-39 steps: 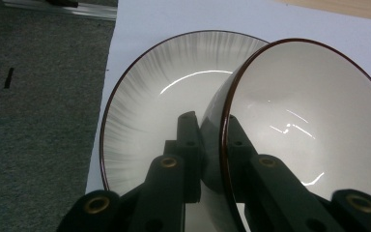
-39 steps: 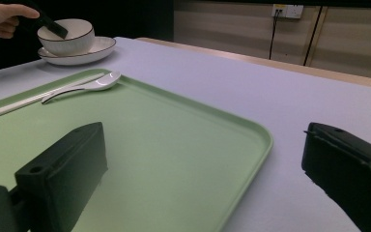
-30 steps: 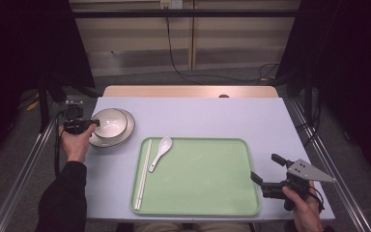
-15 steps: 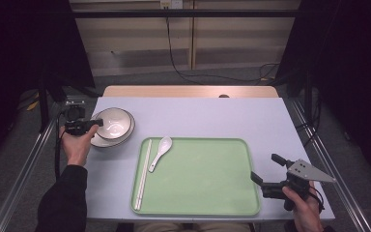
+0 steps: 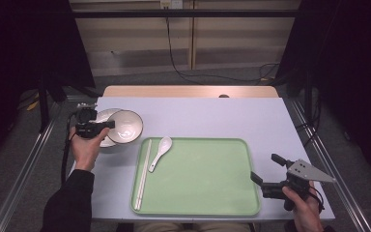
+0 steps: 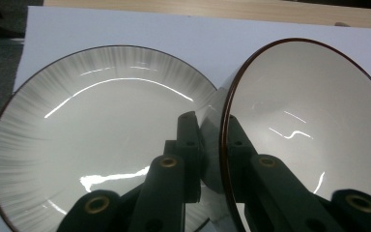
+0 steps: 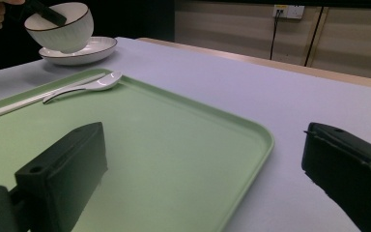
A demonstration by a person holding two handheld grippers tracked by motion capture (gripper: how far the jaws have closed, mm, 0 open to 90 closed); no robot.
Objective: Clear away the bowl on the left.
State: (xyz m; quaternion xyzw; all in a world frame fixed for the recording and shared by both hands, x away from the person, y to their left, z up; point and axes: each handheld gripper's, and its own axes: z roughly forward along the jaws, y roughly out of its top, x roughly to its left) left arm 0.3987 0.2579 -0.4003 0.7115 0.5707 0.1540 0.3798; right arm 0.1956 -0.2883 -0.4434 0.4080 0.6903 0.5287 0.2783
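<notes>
Lifted off the plate [image 5: 102, 126] since a second ago, the bowl [image 5: 125, 127] hangs just beside the tray [image 5: 200, 207]. My left gripper [image 5: 107, 125] pinches its rim to carry it; my right gripper [image 5: 265, 168] waits, jaws spread, by the tray.

White bowl [image 5: 124, 127] with dark brown rim, lifted, tilted, above the white plate [image 6: 92, 140].
</notes>
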